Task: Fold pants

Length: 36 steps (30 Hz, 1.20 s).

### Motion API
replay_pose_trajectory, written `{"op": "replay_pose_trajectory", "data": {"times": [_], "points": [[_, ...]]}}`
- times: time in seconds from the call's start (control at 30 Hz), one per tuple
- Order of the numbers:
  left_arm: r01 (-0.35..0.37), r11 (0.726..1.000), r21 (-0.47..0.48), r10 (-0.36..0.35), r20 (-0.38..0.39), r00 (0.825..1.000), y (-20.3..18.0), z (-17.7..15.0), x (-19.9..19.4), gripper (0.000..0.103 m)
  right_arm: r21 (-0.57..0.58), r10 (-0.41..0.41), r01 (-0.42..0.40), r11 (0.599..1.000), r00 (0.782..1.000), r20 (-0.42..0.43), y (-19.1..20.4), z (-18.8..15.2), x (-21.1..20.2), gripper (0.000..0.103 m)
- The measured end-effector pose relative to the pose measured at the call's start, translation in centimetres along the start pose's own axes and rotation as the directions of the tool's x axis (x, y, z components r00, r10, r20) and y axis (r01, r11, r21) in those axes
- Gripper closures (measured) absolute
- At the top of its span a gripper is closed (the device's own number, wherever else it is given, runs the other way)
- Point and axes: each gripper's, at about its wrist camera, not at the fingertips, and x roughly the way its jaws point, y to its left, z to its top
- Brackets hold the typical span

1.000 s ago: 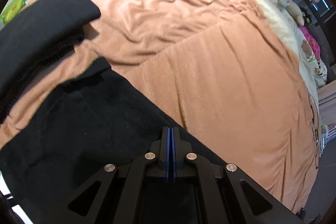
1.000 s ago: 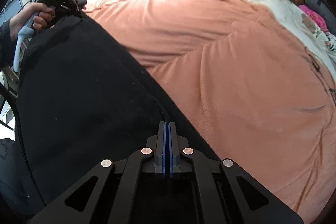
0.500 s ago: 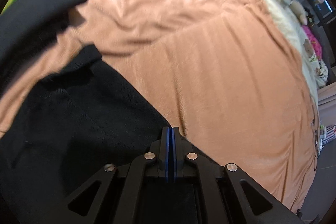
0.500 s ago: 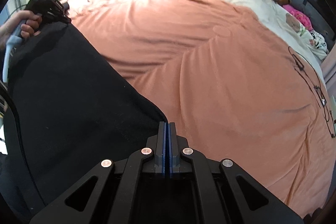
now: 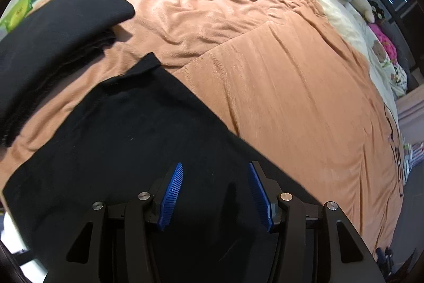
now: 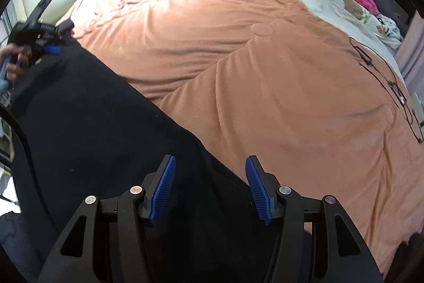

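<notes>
The black pants (image 5: 119, 150) lie flat on the orange blanket (image 5: 291, 97) (a big soft one). The left gripper (image 5: 214, 171) and the right gripper (image 6: 210, 166) have just been opening. Both hang apart over the cloth, pinching nothing.

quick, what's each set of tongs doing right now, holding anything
Left tongs: open, jaws just opened, holding nothing, above the black pants.
Right tongs: open, jaws just opened, holding nothing.
</notes>
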Motion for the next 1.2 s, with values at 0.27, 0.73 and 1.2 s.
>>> {"op": "replay_pose_trajectory", "data": {"times": [0.27, 0.73, 1.2], "points": [[0.009, 0.997, 0.073, -0.01, 0.02, 1.0, 0.9, -3.2, -3.6, 0.049, 0.077, -0.031, 0.029, 0.997, 0.999, 0.019, -0.9, -2.6, -5.2, 0.05], [0.03, 0.992, 0.119, -0.036, 0.044, 0.998, 4.5, -7.8, -7.1, 0.049, 0.285, -0.158, 0.125, 0.95, 0.983, 0.095, -5.1, -8.0, -18.7, 0.05], [0.008, 0.984, 0.18, -0.019, 0.057, 0.998, 6.6, -12.7, -8.4, 0.039, 0.51, -0.287, 0.241, 0.826, 0.958, 0.011, -9.4, -18.9, -24.3, 0.04]]}}
